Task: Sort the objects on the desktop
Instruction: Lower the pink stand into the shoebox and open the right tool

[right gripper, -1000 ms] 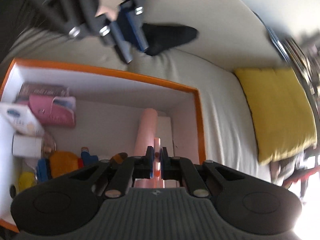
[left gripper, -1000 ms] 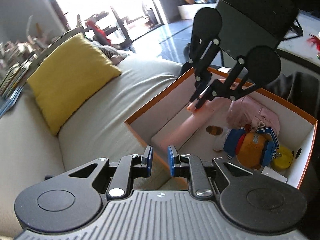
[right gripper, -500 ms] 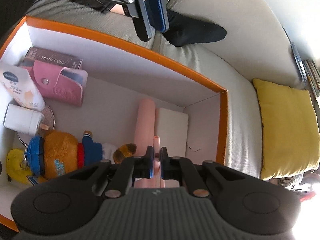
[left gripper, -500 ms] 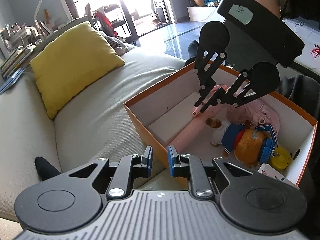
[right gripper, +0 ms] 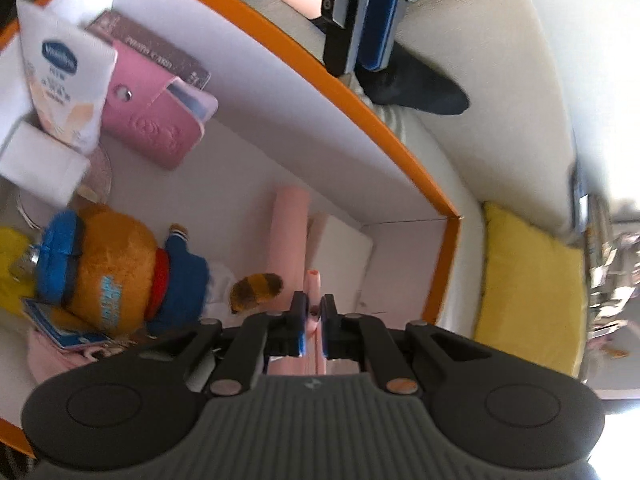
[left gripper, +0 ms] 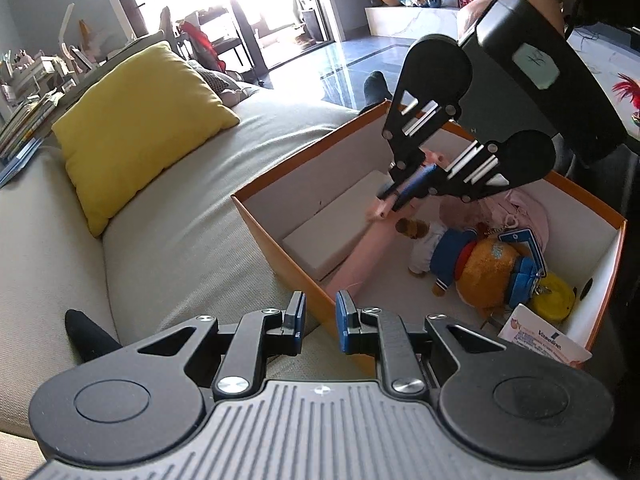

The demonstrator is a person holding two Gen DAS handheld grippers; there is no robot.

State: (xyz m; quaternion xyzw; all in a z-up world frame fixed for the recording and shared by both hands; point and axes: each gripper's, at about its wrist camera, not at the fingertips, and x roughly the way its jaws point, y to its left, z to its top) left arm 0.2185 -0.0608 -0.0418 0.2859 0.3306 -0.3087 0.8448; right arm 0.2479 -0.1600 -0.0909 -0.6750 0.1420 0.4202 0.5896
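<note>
The right gripper [right gripper: 314,314] is inside the orange box [right gripper: 404,152], close to the wall at 3 o'clock, and it pinches one small pink pen [right gripper: 313,286] above one pink tube [right gripper: 289,232] and one white block [right gripper: 344,256]. The left gripper [left gripper: 318,322] hangs outside the box rim with its blue pads apart and nothing between them. The box also holds one plush toy [right gripper: 116,276], one pink wallet [right gripper: 154,128] and one Vaseline tube [right gripper: 66,80].

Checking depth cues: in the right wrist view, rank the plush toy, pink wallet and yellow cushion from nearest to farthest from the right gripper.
From the right gripper:
1. Plush toy, just left, inside the box.
2. Pink wallet, far-left corner of the box.
3. Yellow cushion, right, outside the box on the sofa.
</note>
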